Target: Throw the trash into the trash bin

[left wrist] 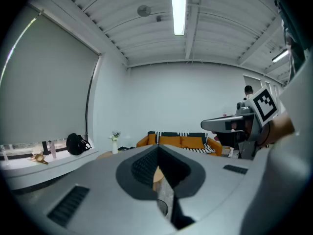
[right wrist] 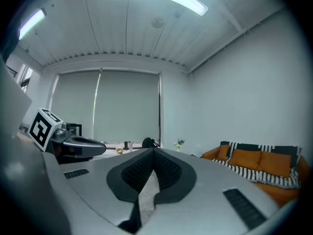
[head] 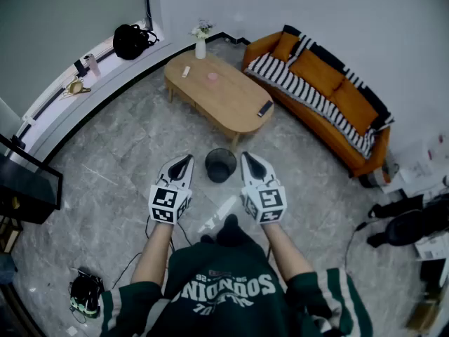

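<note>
Beyond the tips of both tongs stands a long oval worktop (head: 231, 100) of pale wood. It carries a white vase (head: 200, 48) with a small spray of flowers at its far end, a dark remote (head: 265, 108) near its right edge, and a small pink item (head: 212, 76) and a small white item (head: 186, 71), too small to identify. Further off to the right of the right tongs (head: 250, 159), an orange sofa (head: 330, 111) runs along the wall, draped with a black-and-white striped blanket (head: 295, 83). Far off to the left of the left tongs (head: 184, 163), a curved white window ledge (head: 70, 104) holds a black bag (head: 132, 41). Nothing lies between the tongs and the bin.

The trash bin (head: 220, 165) sits on the floor (head: 119, 167) between the two tongs' tips, just ahead of them and on the near side of the worktop. It is small, round and dark, open at the top, with a dark inside.

The floor is grey, glossy and veined like marble. The tongs' shells are smooth grey with ribbed black pads. Both pairs of jaws are pressed together, with nothing between them.
</note>
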